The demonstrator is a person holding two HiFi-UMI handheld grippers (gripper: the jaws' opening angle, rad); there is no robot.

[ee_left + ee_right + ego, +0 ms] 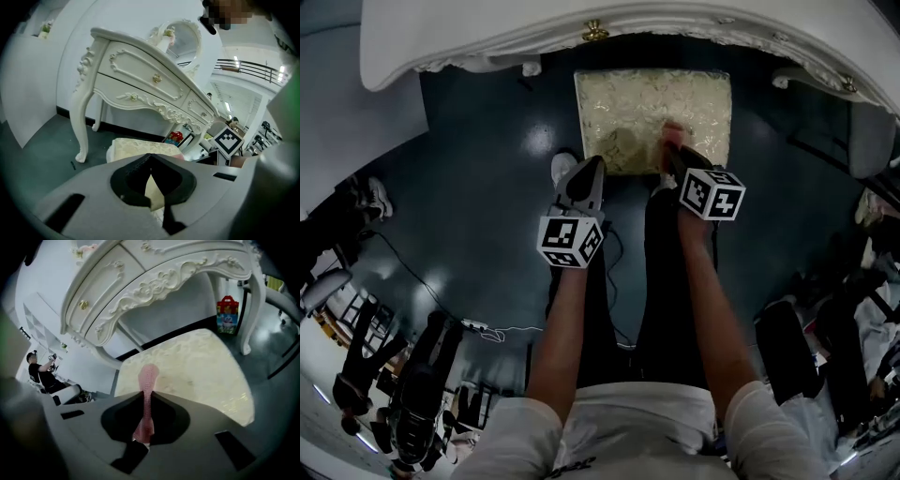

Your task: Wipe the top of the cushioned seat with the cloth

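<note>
The cushioned seat (pixel 628 98) is a cream, patterned square pad standing on the dark floor in front of me, partly under a white dressing table. My right gripper (pixel 671 156) hangs over the seat's near edge, shut on a pink cloth (pixel 673 132). In the right gripper view the pink cloth (pixel 147 380) runs up between the jaws and its end lies over the seat (pixel 197 366). My left gripper (pixel 592 167) is held just off the seat's near left corner. Its jaws meet at the tips with nothing in them, and the seat (pixel 136 147) shows beyond them.
A white carved dressing table (pixel 694 33) with drawers (pixel 140 75) overhangs the seat's far side, and its curved leg (pixel 80 126) stands at the left. A red bag (pixel 227 315) stands behind the seat. Cables (pixel 497 330) and camera gear (pixel 417 394) lie to my left.
</note>
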